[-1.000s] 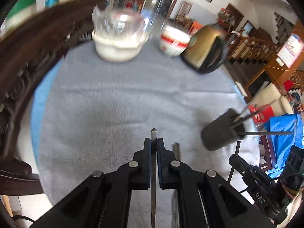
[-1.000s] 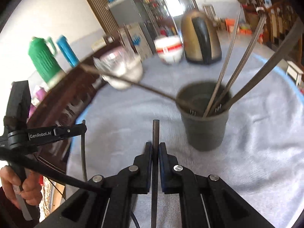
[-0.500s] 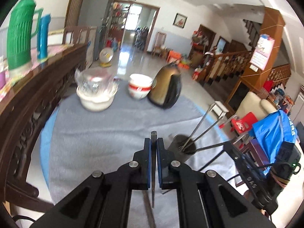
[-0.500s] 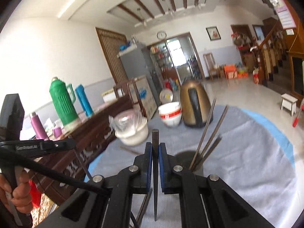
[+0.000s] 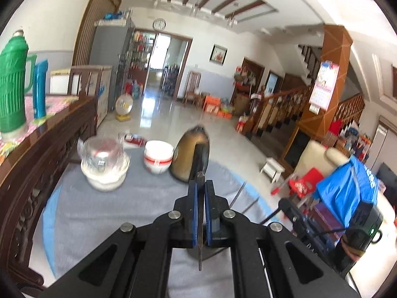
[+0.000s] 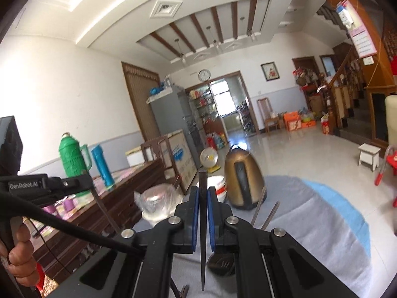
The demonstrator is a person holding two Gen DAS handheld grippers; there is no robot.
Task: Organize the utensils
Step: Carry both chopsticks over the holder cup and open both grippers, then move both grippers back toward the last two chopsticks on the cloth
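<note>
Both sets of jaws clamp a dark chopstick: left gripper point(image 5: 199, 200), right gripper point(image 6: 203, 204). Only the right view catches the utensil cup point(image 6: 220, 260) below, on the grey-clothed counter point(image 6: 310, 236); kettle point(image 5: 191, 157) and bowls behind, tiled floor beyond.

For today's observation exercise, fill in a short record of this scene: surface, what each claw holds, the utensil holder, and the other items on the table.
surface: grey cloth over a blue-edged table
left claw: shut on a thin dark chopstick
right claw: shut on a thin dark chopstick
utensil holder: dark cylindrical cup, mostly hidden behind the right claw
other items: gold electric kettle, white bowl with a red band, clear lidded bowl
</note>
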